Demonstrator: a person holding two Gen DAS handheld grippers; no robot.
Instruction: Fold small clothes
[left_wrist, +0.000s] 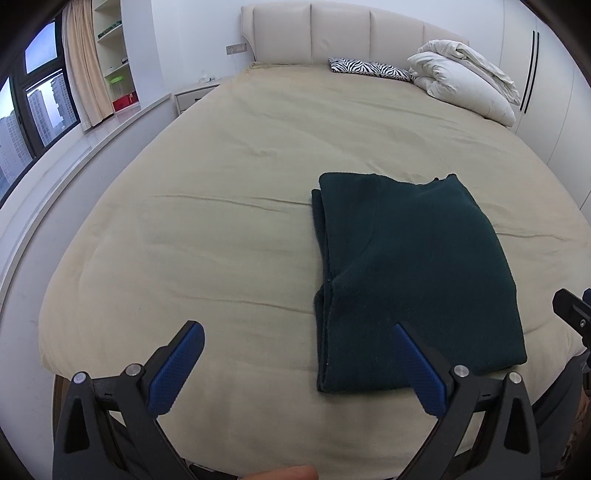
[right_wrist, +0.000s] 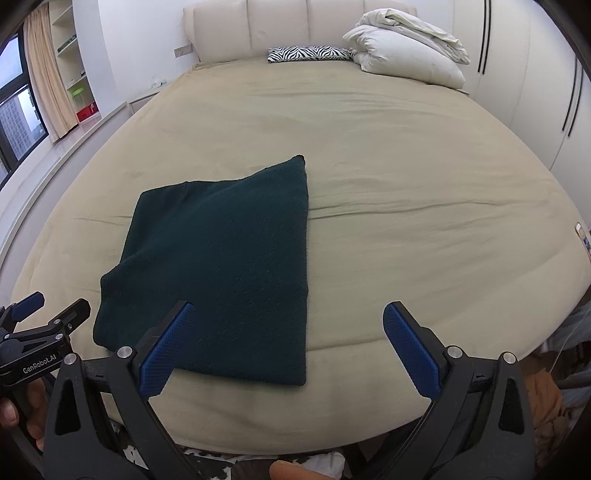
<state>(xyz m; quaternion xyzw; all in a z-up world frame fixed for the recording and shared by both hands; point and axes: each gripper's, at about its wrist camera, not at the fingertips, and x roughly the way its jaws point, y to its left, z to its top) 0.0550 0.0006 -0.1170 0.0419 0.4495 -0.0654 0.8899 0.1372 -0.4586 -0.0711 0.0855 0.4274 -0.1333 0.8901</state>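
A dark green garment (left_wrist: 410, 273) lies folded into a neat rectangle on the beige bed (left_wrist: 221, 221), near the front edge. It also shows in the right wrist view (right_wrist: 221, 266). My left gripper (left_wrist: 299, 332) is open and empty, held above the bed just left of the garment's near end, its right finger over the garment's corner. My right gripper (right_wrist: 288, 314) is open and empty, held above the garment's near right corner. The left gripper also shows at the left edge of the right wrist view (right_wrist: 48, 314).
A zebra-print pillow (left_wrist: 369, 68) and a folded white duvet (left_wrist: 465, 79) lie at the head of the bed by the padded headboard (left_wrist: 332, 33). A window ledge (left_wrist: 74, 147) and shelves stand on the left, white wardrobes (right_wrist: 535, 92) on the right.
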